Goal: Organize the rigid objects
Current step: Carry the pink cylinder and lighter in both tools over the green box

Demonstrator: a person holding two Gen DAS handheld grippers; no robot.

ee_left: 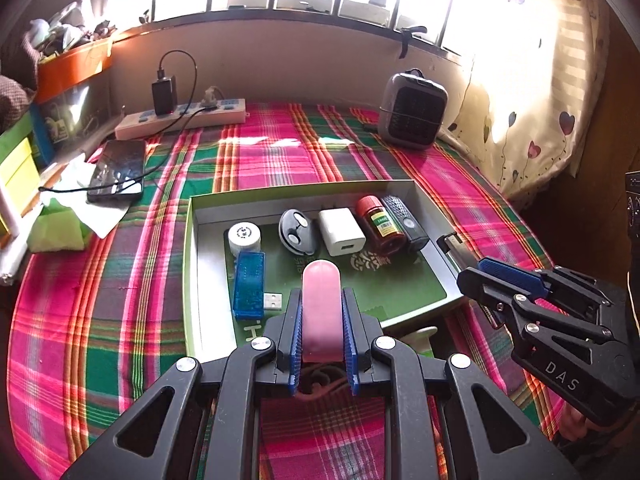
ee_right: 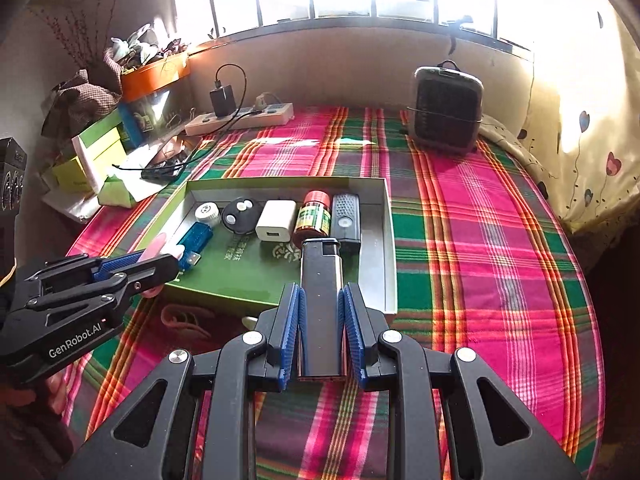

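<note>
My left gripper (ee_left: 321,300) is shut on a pink oblong piece (ee_left: 321,312), held above the near edge of the green-floored box tray (ee_left: 192,264). My right gripper (ee_right: 321,292) is shut on a dark rectangular lighter-like block (ee_right: 320,300) over the tray's near right part (ee_right: 390,264). In the tray lie a blue USB stick (ee_left: 250,284), a white round cap (ee_left: 244,237), a black oval fob (ee_left: 298,230), a white charger cube (ee_left: 341,232), a red-capped jar (ee_left: 380,222) and a black remote-like device (ee_left: 404,220). Each gripper shows in the other's view, the right gripper (ee_left: 466,276) and the left gripper (ee_right: 168,264).
The tray sits on a pink and green plaid cloth (ee_left: 120,320). A phone (ee_left: 118,170) with a cable, a power strip (ee_left: 180,118) with a plugged charger, a small grey heater (ee_left: 412,110) and stacked boxes (ee_right: 100,152) stand around. A floral curtain (ee_left: 532,100) hangs at right.
</note>
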